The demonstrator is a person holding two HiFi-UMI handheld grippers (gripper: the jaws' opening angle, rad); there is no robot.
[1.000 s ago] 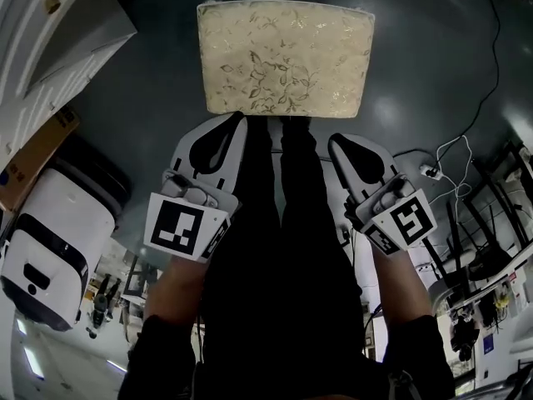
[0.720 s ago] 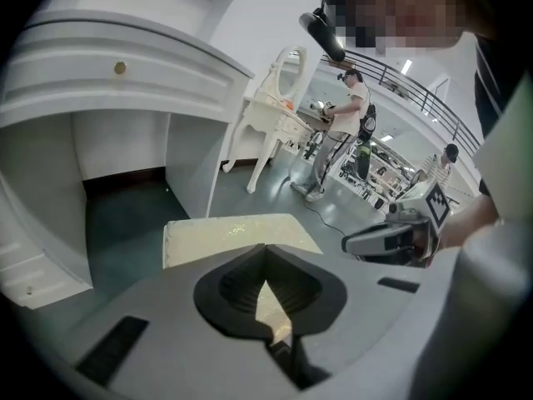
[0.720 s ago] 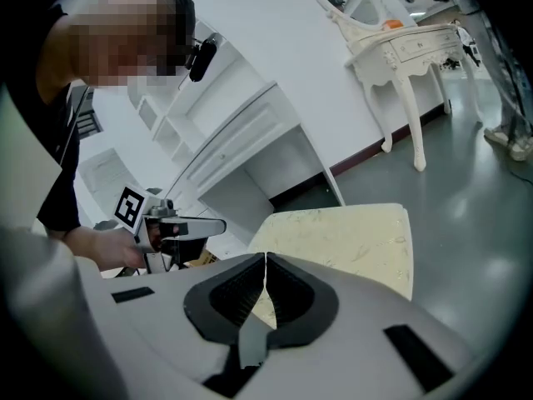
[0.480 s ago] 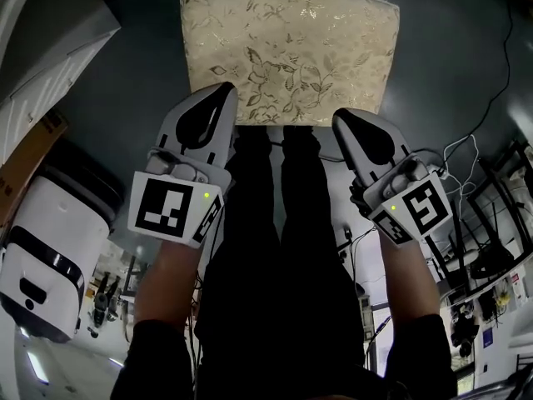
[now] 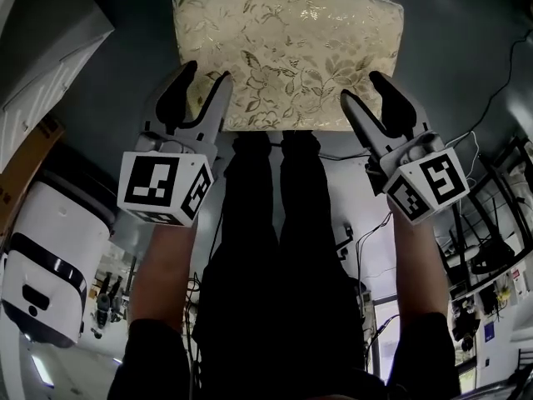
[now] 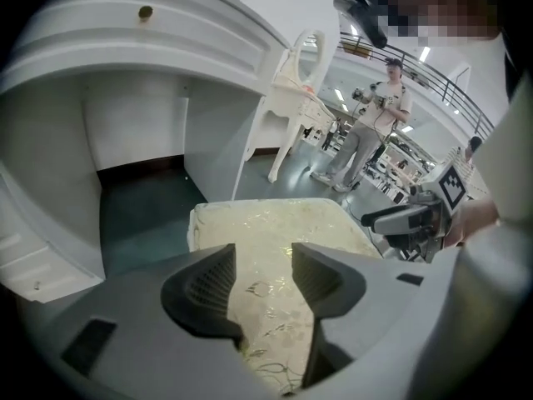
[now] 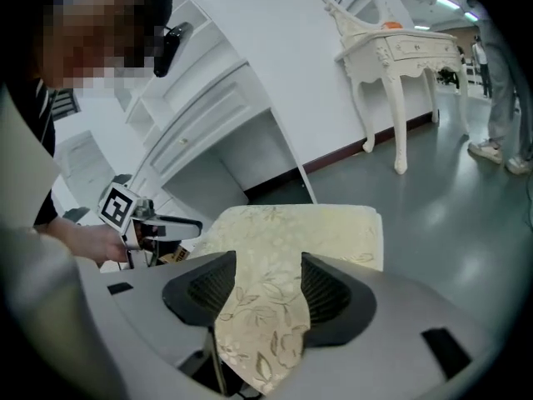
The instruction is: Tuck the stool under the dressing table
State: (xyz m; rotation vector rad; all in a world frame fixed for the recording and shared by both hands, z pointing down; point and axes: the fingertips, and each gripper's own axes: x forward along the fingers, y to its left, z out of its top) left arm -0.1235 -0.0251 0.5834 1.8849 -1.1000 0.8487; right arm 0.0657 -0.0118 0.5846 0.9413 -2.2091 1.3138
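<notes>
Left gripper (image 5: 206,73), right gripper (image 5: 362,86): both jaws just opened, apart over stool (image 5: 287,48) near corners, cushion between, unpressed.

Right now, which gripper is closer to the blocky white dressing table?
Left. The left gripper is at the stool's left corner, on the dressing table's side; the right gripper at its right corner, farther. Both jaws have just been opening, gripping nothing.

Head view dim; gripper views bright, white glare; heavy fisheye distortion, dark vignetted edges.
</notes>
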